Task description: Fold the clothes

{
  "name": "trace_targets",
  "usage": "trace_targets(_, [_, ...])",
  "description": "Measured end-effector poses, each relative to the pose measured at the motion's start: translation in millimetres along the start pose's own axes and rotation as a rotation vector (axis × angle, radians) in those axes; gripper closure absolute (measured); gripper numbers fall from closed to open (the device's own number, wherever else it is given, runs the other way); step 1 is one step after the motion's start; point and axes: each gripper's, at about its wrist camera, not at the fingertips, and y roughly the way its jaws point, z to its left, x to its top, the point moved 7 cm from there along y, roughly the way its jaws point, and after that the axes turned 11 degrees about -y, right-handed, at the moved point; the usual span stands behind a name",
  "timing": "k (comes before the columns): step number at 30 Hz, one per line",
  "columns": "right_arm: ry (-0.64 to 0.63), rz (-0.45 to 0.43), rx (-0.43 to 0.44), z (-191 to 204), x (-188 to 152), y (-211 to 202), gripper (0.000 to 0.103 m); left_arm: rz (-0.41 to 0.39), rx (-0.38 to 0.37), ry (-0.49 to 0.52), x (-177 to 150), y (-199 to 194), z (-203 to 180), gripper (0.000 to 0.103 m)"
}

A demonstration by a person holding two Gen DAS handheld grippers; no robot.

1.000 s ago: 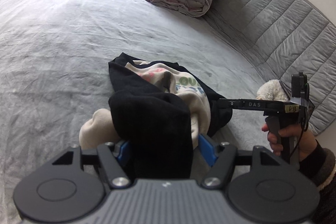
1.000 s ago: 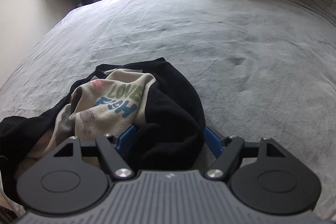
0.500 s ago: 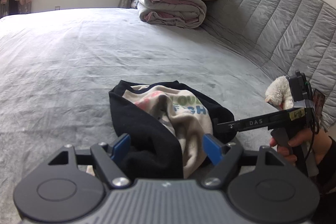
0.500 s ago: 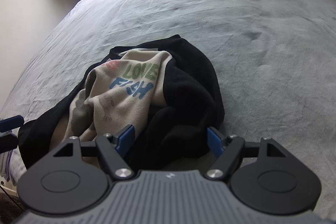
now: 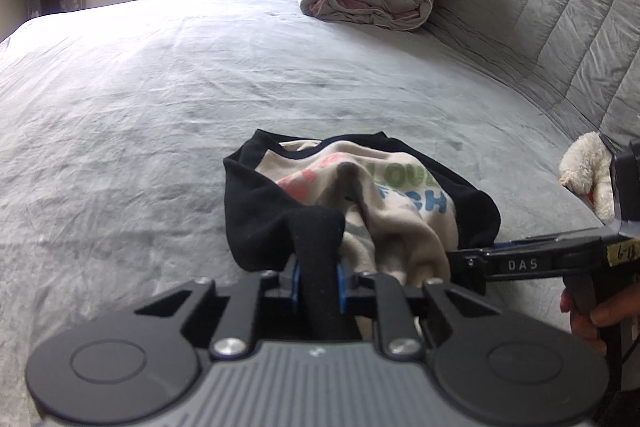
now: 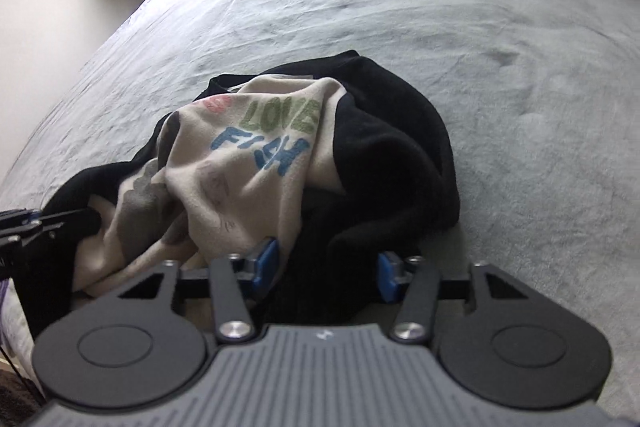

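Since before, left gripper (image 5: 318,277) closing on sweatshirt (image 5: 352,203)

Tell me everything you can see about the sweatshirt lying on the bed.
The sweatshirt is a soft, fleecy-looking top with a cream front, black sleeves and black neck trim. Its print reads LOVE in green and FISH in blue, beside a pink shape and a grey figure. It lies crumpled, not yet folded, near the edge of the grey bed. The left gripper is closing, its blue pads pinching a black fold. The right gripper is closing around more black fabric, its fingers not yet pressing it.
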Motion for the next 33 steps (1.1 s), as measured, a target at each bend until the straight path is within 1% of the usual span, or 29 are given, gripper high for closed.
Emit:
trace_targets(2, [0.006, -0.011, -0.005, -2.8, 4.0, 0.6, 0.076, -0.04, 0.022, -0.019, 8.8, -4.0, 7.2, 0.09])
trace_targets(5, [-0.004, -0.05, -0.033, -7.1, 12.9, -4.1, 0.083, -0.102, 0.07, -0.034, 23.4, -10.7, 22.2, 0.091])
trace_targets(8, [-0.036, -0.1, -0.082, -10.3, 23.1, -12.3, 0.084, -0.155, 0.113, -0.058, 38.0, -17.4, 39.7, 0.091])
trace_targets(11, [-0.045, -0.127, -0.1, -13.7, 30.1, -16.2, 0.085, -0.182, 0.132, -0.09, 50.3, -21.2, 55.4, 0.091])
trace_targets(14, [-0.036, -0.142, -0.103, -17.0, 36.3, -14.9, 0.085, -0.192, 0.148, -0.12, 58.8, -19.6, 68.1, 0.091])
trace_targets(18, [-0.021, -0.152, -0.061, -16.8, 44.6, -4.7, 0.084, -0.201, 0.181, -0.116, 66.0, -7.5, 80.4, 0.091])
trace_targets(21, [0.006, -0.138, -0.034, -15.0, 45.8, 1.8, 0.074, -0.182, 0.177, -0.14, 66.9, 7.7, 88.5, 0.088])
trace_targets(22, [0.016, -0.13, -0.029, -14.8, 44.4, 2.2, 0.064, -0.174, 0.176, -0.156, 65.9, 12.1, 91.6, 0.082])
trace_targets(23, [0.025, -0.121, -0.025, -14.6, 43.0, 2.7, 0.054, -0.167, 0.176, -0.173, 64.7, 16.0, 94.5, 0.078])
trace_targets(24, [0.035, -0.113, -0.02, -14.4, 41.6, 3.1, 0.048, -0.159, 0.179, -0.186, 63.3, 18.3, 96.6, 0.074])
trace_targets(25, [0.045, -0.104, -0.015, -14.2, 40.2, 3.5, 0.04, -0.149, 0.182, -0.195, 61.6, 19.7, 97.7, 0.065])
trace_targets(26, [0.054, -0.096, -0.01, -14.0, 38.8, 3.9, 0.035, -0.139, 0.182, -0.202, 59.9, 20.6, 98.4, 0.056])
trace_targets(27, [0.055, -0.092, -0.013, -13.3, 37.2, 2.0, 0.033, -0.129, 0.177, -0.207, 58.3, 20.3, 97.9, 0.051])
trace_targets(28, [0.056, -0.088, -0.016, -12.7, 35.5, 0.0, 0.03, -0.119, 0.17, -0.211, 56.2, 18.8, 96.6, 0.044])
trace_targets(29, [0.056, -0.082, -0.024, -12.6, 33.2, -3.1, 0.029, -0.11, 0.164, -0.211, 53.8, 16.5, 94.5, 0.039])
trace_targets(31, [0.056, -0.069, -0.04, -12.4, 28.5, -9.5, 0.027, -0.092, 0.155, -0.201, 47.6, 11.3, 90.1, 0.035])
trace_targets(33, [0.049, -0.055, -0.067, -13.2, 23.6, -16.7, 0.024, -0.073, 0.15, -0.184, 41.1, 6.3, 85.7, 0.034])
